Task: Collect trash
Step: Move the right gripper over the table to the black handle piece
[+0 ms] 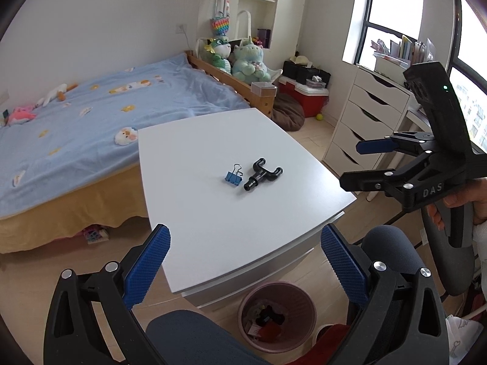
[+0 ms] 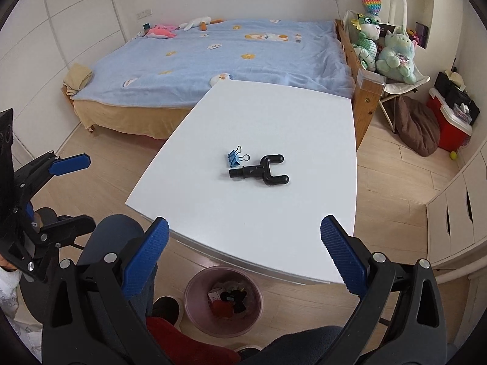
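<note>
above the white table, the left gripper and right gripper gape wide, holding and touching nothing.

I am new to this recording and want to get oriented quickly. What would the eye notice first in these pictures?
First, the white table, bare except for two small things near its middle: a blue binder clip and, just beside it, a black fork-shaped plastic part. Next, the pink trash bin on the floor below the table's near edge, already holding some items. Both grippers, left and right, are open and empty, short of the table.
</note>
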Action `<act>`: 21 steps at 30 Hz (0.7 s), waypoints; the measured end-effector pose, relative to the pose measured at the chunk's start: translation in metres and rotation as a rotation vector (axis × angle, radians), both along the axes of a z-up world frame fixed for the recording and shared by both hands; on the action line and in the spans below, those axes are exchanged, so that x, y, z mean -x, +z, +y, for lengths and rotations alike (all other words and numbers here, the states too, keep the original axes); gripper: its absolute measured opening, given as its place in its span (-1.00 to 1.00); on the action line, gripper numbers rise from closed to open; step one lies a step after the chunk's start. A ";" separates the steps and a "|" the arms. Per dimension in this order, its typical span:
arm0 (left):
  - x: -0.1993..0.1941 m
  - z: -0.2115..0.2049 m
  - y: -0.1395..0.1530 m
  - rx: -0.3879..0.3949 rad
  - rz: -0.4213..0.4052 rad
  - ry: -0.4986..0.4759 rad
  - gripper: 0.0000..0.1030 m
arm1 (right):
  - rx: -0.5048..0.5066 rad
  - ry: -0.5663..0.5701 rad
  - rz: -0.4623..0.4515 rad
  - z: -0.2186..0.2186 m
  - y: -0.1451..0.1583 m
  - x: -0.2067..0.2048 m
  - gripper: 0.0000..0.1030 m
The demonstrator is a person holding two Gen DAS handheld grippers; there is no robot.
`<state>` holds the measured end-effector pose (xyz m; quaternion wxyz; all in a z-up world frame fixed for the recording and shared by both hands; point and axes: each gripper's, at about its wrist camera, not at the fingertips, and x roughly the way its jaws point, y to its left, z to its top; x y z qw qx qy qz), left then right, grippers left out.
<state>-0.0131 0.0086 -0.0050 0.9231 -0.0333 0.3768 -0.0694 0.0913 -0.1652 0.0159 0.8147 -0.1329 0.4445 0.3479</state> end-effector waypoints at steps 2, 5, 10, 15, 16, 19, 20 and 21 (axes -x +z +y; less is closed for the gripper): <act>-0.002 0.004 -0.002 0.008 0.002 0.009 0.85 | 0.020 0.015 0.005 0.013 -0.004 -0.013 0.90; -0.005 0.009 -0.003 0.018 0.009 0.018 0.85 | 0.054 0.038 0.007 0.031 -0.012 -0.030 0.90; -0.007 0.015 -0.005 0.028 0.013 0.034 0.85 | 0.100 0.063 0.028 0.056 -0.028 -0.058 0.90; -0.007 0.020 -0.008 0.033 0.020 0.044 0.85 | 0.154 0.083 0.062 0.077 -0.047 -0.078 0.90; -0.008 0.021 -0.008 0.035 0.022 0.047 0.85 | 0.164 0.086 0.069 0.081 -0.051 -0.081 0.90; -0.009 0.023 -0.009 0.039 0.025 0.052 0.85 | 0.186 0.095 0.094 0.090 -0.063 -0.089 0.90; -0.009 0.024 -0.009 0.040 0.027 0.053 0.85 | 0.195 0.097 0.098 0.092 -0.067 -0.090 0.90; -0.009 0.025 -0.010 0.042 0.029 0.054 0.85 | 0.203 0.100 0.104 0.094 -0.071 -0.091 0.90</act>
